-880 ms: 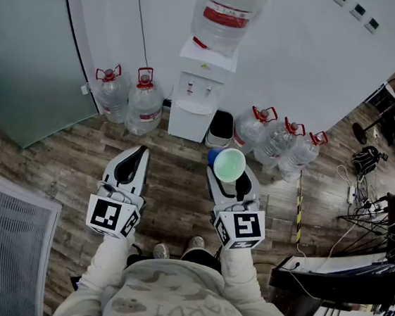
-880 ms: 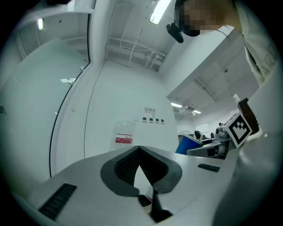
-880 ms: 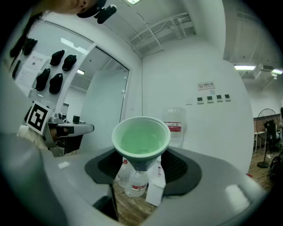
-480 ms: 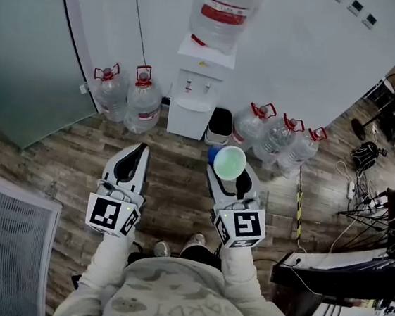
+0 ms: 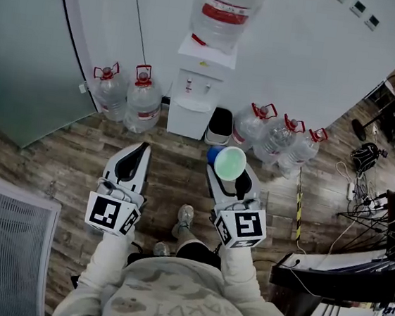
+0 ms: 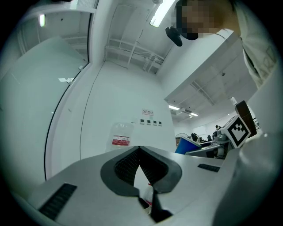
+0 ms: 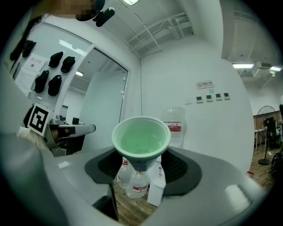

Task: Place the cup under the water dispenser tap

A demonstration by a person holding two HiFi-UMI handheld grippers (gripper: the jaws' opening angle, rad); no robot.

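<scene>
The right gripper [image 7: 142,171] clamps the green cup [image 7: 141,137] upright between its jaws.

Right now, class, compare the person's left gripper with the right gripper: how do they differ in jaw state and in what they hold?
The left gripper holds nothing; the right gripper grips a green cup near its base. The left gripper's jaws meet at the tips; the right gripper's jaws stand apart around the cup. Both are white and point toward the water dispenser.
</scene>
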